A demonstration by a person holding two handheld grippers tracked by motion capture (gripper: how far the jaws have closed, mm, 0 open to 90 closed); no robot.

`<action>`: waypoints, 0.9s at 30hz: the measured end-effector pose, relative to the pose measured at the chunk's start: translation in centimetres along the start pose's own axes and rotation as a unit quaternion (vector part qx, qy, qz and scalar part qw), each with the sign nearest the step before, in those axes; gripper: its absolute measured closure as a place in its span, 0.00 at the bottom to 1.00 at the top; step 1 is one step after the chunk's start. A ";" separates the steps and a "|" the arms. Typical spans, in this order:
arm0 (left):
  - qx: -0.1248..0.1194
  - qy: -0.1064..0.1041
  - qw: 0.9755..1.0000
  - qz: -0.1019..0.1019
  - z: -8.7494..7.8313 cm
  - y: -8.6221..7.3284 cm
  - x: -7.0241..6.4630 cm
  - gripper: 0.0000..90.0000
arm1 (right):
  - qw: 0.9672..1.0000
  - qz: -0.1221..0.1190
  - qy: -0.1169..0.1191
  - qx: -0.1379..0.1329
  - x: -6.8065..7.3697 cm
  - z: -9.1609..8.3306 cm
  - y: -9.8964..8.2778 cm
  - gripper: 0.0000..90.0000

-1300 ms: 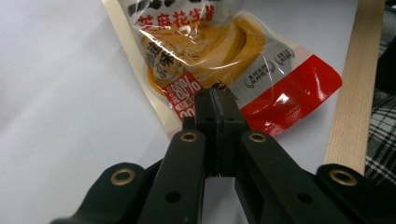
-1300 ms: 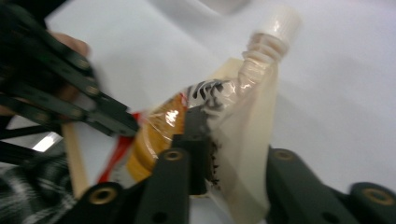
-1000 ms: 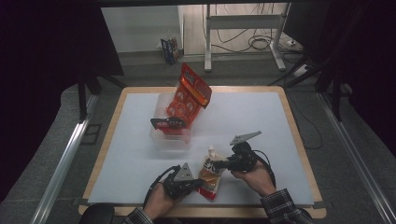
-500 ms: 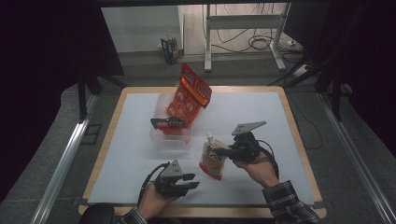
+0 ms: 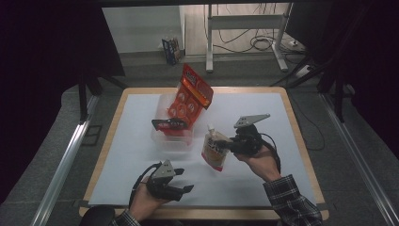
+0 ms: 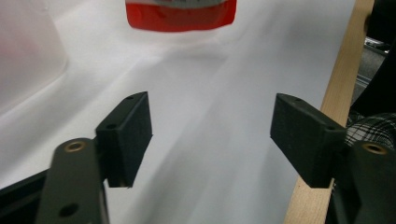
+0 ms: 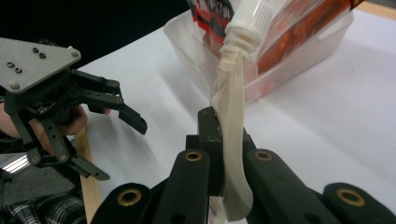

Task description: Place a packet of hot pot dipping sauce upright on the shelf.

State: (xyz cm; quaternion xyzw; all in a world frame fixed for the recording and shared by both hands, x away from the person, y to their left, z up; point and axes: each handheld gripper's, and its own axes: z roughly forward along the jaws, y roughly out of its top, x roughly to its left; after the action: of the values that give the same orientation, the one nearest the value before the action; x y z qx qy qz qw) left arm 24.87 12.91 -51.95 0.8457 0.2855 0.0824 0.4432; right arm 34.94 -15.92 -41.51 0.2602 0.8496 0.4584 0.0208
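A white spouted pouch [image 5: 215,150] with an orange lower end hangs above the white mat, held by its edge. My right gripper [image 5: 229,142] is shut on it. In the right gripper view the jaws [image 7: 223,140] pinch the pouch's flat side [image 7: 232,93] below its white cap [image 7: 250,18]. My left gripper [image 5: 187,188] sits near the front edge, left of the pouch and apart from it. Its jaws have just been opening and stand open [image 6: 212,135] with nothing between them. The pouch's orange bottom [image 6: 181,10] shows ahead of them.
A clear plastic tub [image 5: 170,137] stands mid-table with a red snack bag [image 5: 192,94] upright in it and a small black object [image 5: 168,124] on its rim. The wooden table edge [image 6: 337,88] runs close beside my left gripper. White mat [image 5: 263,113] lies bare at the right.
My left gripper let go of the pouch, opened and drew back to the left along the front edge. My right gripper lifted the pouch off the mat.
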 end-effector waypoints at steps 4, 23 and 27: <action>-0.001 0.002 1.000 -0.004 -0.3 0.0 0.1 0.25 | 1.000 -0.002 0.000 -0.004 -0.2 -0.1 0.8 0.98; 0.006 0.031 0.999 -0.018 -2.1 -0.9 0.7 0.11 | 1.000 -0.025 -0.005 -0.006 -0.6 0.6 4.2 0.98; 0.009 0.035 0.999 -0.015 -2.4 -1.1 0.7 0.08 | 1.000 -0.029 -0.004 -0.007 -0.7 0.7 4.8 0.98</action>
State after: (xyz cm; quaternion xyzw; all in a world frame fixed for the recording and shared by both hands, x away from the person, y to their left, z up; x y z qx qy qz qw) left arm 24.05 15.47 -51.45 0.8420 0.3143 0.1030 0.4261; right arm 37.79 -13.54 -38.24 0.2368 0.8533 0.4629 0.0392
